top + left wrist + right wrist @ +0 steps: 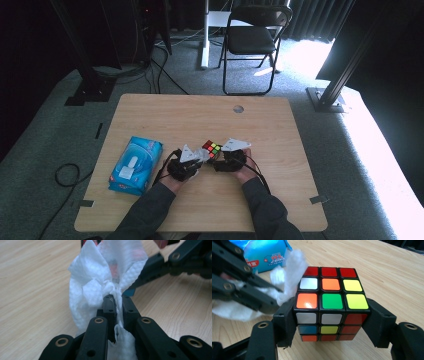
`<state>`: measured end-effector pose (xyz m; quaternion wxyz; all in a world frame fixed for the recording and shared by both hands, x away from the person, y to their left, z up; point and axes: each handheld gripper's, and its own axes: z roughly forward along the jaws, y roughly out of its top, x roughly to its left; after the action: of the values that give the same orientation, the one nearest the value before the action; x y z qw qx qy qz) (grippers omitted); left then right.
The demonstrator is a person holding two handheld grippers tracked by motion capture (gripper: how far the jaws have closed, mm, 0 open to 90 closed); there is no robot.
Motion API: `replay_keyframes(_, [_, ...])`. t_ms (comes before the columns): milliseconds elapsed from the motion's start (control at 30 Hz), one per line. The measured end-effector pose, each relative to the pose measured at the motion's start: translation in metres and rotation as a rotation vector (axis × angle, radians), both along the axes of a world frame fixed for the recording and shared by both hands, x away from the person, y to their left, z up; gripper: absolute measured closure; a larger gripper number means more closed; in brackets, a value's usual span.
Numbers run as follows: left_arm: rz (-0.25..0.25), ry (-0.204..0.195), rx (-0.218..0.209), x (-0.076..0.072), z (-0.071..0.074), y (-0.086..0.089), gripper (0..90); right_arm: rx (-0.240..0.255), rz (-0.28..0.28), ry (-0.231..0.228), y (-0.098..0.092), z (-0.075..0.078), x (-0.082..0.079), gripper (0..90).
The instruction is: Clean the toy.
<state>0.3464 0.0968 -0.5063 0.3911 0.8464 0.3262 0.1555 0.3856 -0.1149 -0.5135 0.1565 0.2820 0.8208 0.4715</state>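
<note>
A scrambled puzzle cube [329, 302] with black edges sits between the jaws of my right gripper [329, 322], which press on its two sides. In the high view the cube [212, 148] is near the middle of the wooden table [200, 120], between the two hands. My left gripper [116, 302] is shut on a crumpled white wet wipe [100, 277], and the wipe [287, 275] lies against the cube's left side. My left gripper [192, 159] sits just left of the cube and my right gripper [227, 157] just right of it.
A blue pack of wet wipes [135, 165] lies at the table's left side, also seen behind the cube [265, 255]. A black folding chair [252, 37] stands beyond the far edge. A small round hole [238, 108] is in the tabletop.
</note>
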Motion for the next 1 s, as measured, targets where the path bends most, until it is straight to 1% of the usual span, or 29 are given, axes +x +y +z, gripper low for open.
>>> replay_keyframes(67, [-0.005, 0.004, 0.004, 0.0, -0.003, -0.003, 84.8, 0.008, 0.0, 0.002, 0.0, 0.001, 0.0, 34.3])
replay_keyframes(100, [-0.01, 0.006, 0.015, 0.0, -0.004, -0.003, 84.8, 0.012, 0.0, 0.004, 0.0, 0.001, 0.0, 34.2])
replay_keyframes(300, [-0.025, 0.019, 0.026, -0.001, -0.01, -0.009, 84.7, 0.03, -0.001, 0.009, -0.001, 0.003, 0.0, 34.3])
replay_keyframes(567, [-0.043, 0.029, 0.053, -0.002, -0.016, -0.014, 84.8, 0.049, -0.003, 0.005, -0.001, 0.005, 0.0, 34.3])
replay_keyframes(700, [-0.046, 0.022, 0.057, -0.003, -0.015, -0.015, 84.7, 0.046, -0.003, 0.004, -0.001, 0.004, 0.0, 34.2])
replay_keyframes(867, [-0.045, 0.01, 0.042, -0.004, -0.01, -0.014, 84.7, 0.042, -0.003, 0.011, -0.001, 0.003, 0.0, 34.2])
replay_keyframes(1000, [-0.031, 0.002, 0.035, -0.003, -0.006, -0.01, 84.7, 0.038, -0.004, 0.016, -0.001, 0.002, 0.001, 34.2])
